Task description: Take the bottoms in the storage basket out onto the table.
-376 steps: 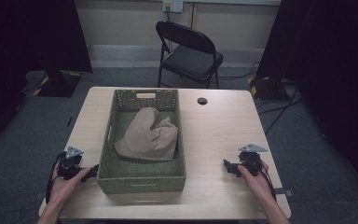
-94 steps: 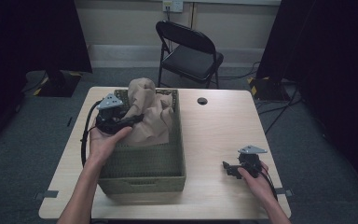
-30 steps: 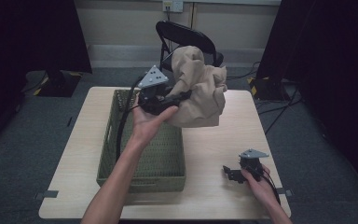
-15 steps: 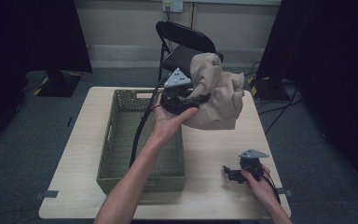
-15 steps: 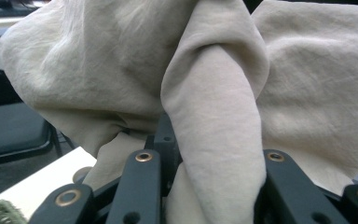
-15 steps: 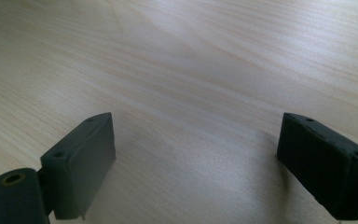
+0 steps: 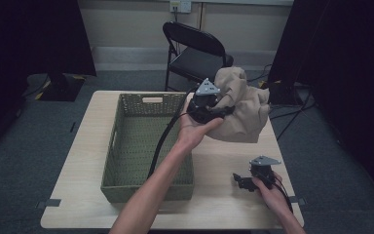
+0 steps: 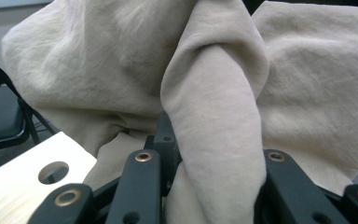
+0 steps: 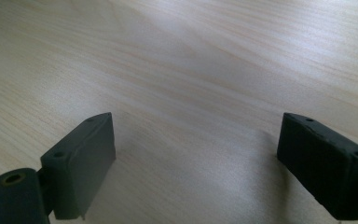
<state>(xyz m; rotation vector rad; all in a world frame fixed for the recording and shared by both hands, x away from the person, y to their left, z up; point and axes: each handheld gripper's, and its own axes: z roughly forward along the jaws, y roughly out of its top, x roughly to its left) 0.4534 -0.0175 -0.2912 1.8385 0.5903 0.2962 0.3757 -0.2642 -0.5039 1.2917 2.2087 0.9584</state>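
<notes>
Jaws of the left gripper (image 7: 222, 111) are pinching one fold of the beige cloth (image 7: 243, 109), hanging it above the table's (image 7: 214, 161) far right, clear of the wicker basket (image 7: 148, 146). That thin bite risks slipping. Right gripper (image 7: 241, 181) is resting wide apart, empty.

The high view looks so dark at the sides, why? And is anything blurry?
High view: light falls on the table and basket; black curtains at both sides stay dark. Left gripper view: the cloth is sharp, the near jaws soft. Right gripper view: a pale glare crosses the wood, and the jaws cast faint shadows.
</notes>
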